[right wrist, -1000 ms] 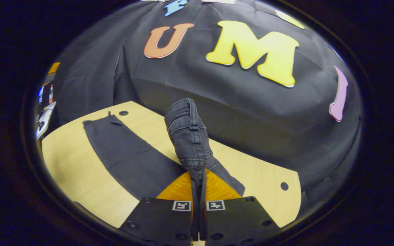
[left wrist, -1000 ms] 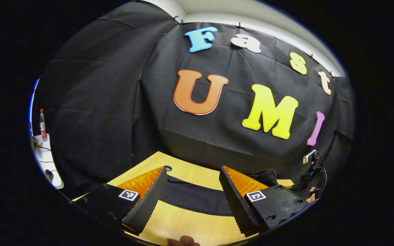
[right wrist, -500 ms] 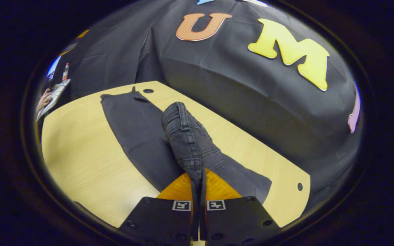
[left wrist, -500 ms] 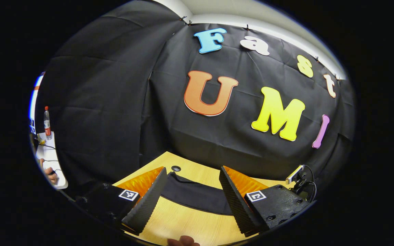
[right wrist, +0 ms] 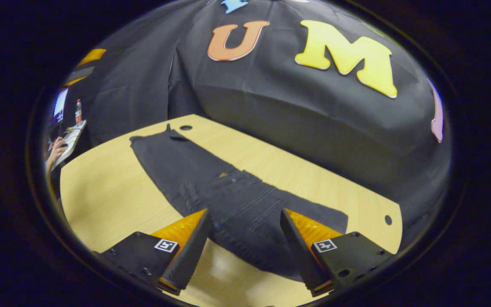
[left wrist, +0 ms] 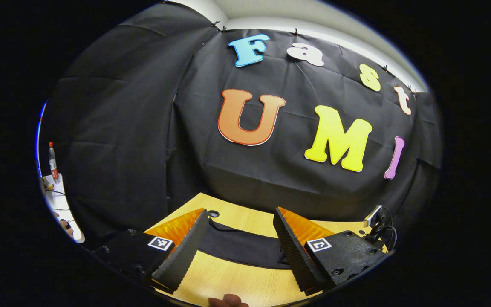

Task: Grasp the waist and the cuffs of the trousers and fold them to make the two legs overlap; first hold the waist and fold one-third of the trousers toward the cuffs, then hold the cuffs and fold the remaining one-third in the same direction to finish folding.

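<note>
Dark grey trousers lie flat on the wooden table, legs overlapped. The waist end is folded over onto the legs and rests close in front of my right gripper. That gripper is open, with its fingers on either side of the folded edge and nothing pinched. The cuffs lie at the far end by a table hole. My left gripper is open above the table. A dark strip of the trousers lies across the table between its fingers, untouched.
A side desk with a bottle stands off to the left, and a person's hand rests there. A second table hole is near the right edge. A small device with cables shows at the far right.
My right gripper was shut on the raised waist; it has opened and the waist now lies flat on the legs. The left gripper stayed open and barely moved.
</note>
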